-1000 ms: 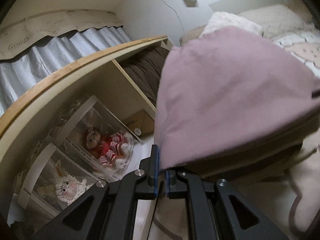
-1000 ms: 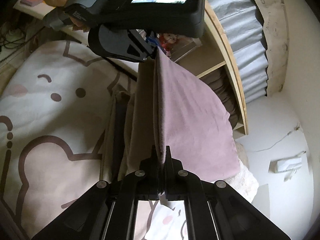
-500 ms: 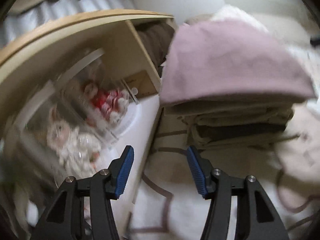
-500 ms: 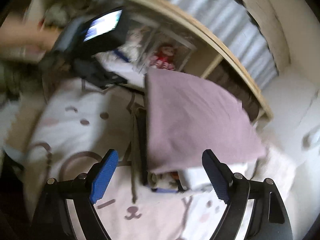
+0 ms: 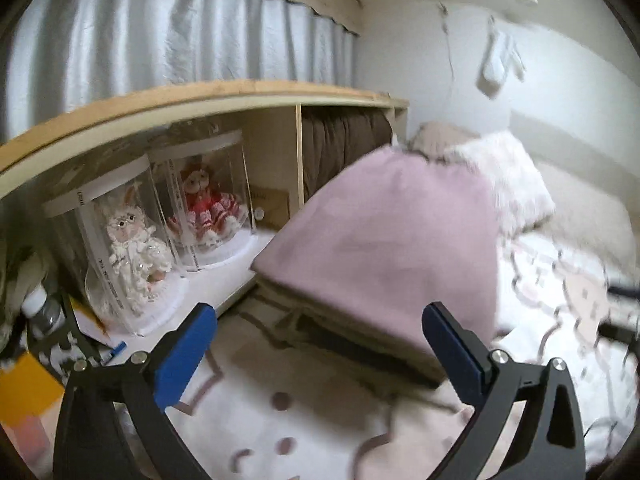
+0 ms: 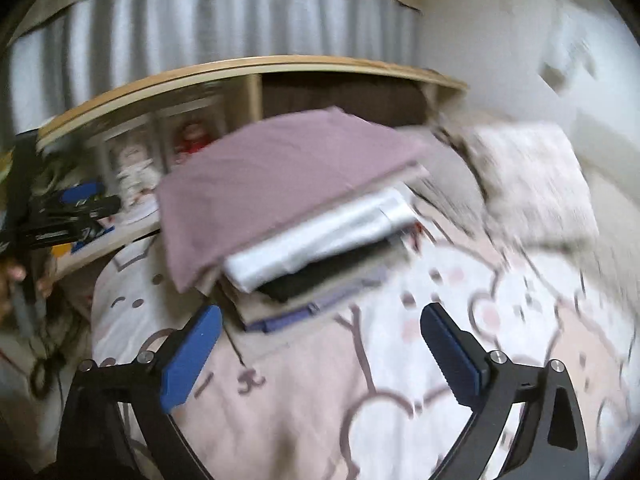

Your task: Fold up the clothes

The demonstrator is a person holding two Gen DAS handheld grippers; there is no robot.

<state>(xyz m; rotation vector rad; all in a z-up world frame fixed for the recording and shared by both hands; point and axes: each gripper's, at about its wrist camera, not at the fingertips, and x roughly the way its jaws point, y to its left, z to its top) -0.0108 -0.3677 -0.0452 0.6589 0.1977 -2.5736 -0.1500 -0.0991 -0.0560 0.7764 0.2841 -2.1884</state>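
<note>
A folded mauve-pink garment (image 5: pixel 384 236) lies flat on top of a stack of folded clothes (image 6: pixel 316 256) on the bed; it also shows in the right wrist view (image 6: pixel 276 184). White, black, beige and purple folded pieces show under it. My left gripper (image 5: pixel 320 344) is open and empty, back from the stack's near edge. My right gripper (image 6: pixel 320 344) is open and empty, above the bedspread in front of the stack. The left gripper also shows in the right wrist view (image 6: pixel 72 204) at the far left.
A pink and white cartoon bedspread (image 6: pixel 400 380) covers the bed. A wooden shelf (image 5: pixel 200 100) behind the stack holds two dolls in clear cases (image 5: pixel 132 236) and dark folded bedding (image 5: pixel 344 140). A fluffy pillow (image 5: pixel 508 176) lies at the right. Grey curtains (image 5: pixel 160 28) hang behind.
Both grippers let go of the mauve garment and opened wide. It now lies flat on the stack. Both grippers pulled back from it.
</note>
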